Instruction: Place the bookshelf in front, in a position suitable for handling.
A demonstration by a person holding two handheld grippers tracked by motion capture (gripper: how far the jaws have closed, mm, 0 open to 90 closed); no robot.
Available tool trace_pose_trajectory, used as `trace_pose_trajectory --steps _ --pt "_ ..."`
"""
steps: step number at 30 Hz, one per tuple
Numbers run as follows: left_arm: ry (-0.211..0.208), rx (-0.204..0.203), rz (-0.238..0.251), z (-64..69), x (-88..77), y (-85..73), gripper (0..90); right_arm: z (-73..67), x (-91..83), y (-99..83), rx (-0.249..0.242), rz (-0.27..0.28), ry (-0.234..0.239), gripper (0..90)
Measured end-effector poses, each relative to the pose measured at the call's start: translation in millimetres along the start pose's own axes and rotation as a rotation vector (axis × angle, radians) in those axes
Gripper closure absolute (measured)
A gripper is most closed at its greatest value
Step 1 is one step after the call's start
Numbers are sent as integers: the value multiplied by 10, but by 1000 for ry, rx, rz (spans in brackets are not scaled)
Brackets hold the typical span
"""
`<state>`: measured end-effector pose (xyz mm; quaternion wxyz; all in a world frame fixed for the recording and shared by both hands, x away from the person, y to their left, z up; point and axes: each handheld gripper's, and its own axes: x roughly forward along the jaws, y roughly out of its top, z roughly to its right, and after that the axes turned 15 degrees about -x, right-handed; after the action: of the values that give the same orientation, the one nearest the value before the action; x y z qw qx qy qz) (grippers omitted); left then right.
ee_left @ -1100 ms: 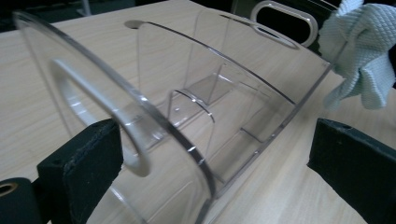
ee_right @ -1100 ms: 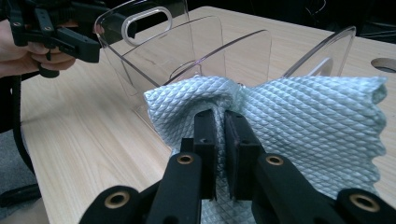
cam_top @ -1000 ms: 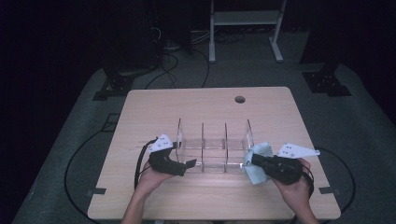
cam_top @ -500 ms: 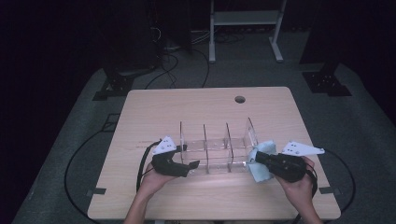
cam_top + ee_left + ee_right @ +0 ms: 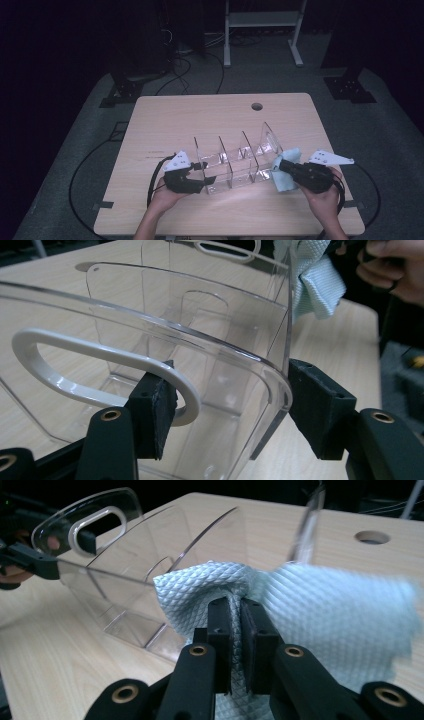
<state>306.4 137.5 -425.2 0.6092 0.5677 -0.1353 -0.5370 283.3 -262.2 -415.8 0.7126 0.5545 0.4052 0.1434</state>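
My left gripper [image 5: 225, 415] has just been closing on the near-left end wall of the clear, stiff, slippery plastic divided organiser [image 5: 235, 162], by its handle slot; my right gripper [image 5: 237, 630] pinches the soft pale-blue cloth [image 5: 320, 610].

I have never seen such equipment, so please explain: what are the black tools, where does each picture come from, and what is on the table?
A person holds a two-jaw gripper in each hand. The high view looks down on the table; each gripper view comes from a camera on that gripper. On the table stands a clear organizer. The left gripper has just been closing its jaws around the organizer's end wall, beside the white handle; whether both pads press yet is unclear. The right gripper is shut on a pale blue cloth at the organizer's other end.
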Motion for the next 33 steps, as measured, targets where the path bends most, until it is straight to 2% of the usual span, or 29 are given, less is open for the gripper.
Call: trace_pose_trajectory --steps 4,7,10,11,13,15,16,18,22,25,26,27,28,30,33 --pt "4 19 -7 28 10 -3 392 -60 50 54 -33 -2 9 835" --pt "11 36 -11 51 20 -8 397 1 28 84 -18 13 -7 835" --pt "3 60 -19 94 42 -14 414 58 53 77 -15 0 -34 835" --pt "-1 67 -19 107 52 -15 420 58 64 76 1 0 -31 835" --pt "-7 77 -23 133 64 -17 432 12 110 92 -1 6 6 835" --pt "-8 97 -25 145 69 -26 438 -51 162 117 -25 -5 32 835" --pt "-8 101 -23 146 70 -31 440 -71 183 129 -41 -9 30 835" --pt "-7 101 -23 152 69 -31 443 -39 180 147 -38 -11 19 834" --pt "-5 100 -21 170 83 -31 448 166 112 149 0 -2 -54 834" --pt "-2 100 -24 178 88 -27 451 207 152 139 31 -2 -41 834" --pt "-3 99 -26 179 88 -30 450 182 173 149 34 -3 -5 834" --pt "-2 94 -23 183 87 -35 447 141 198 165 18 -9 29 834" --pt "2 96 -26 188 84 -34 443 92 214 187 -10 -21 34 834" --pt "14 100 -29 206 88 -31 432 65 219 231 -37 -29 30 834" --pt "27 101 -31 219 86 -32 435 176 183 268 -17 -24 -14 834"
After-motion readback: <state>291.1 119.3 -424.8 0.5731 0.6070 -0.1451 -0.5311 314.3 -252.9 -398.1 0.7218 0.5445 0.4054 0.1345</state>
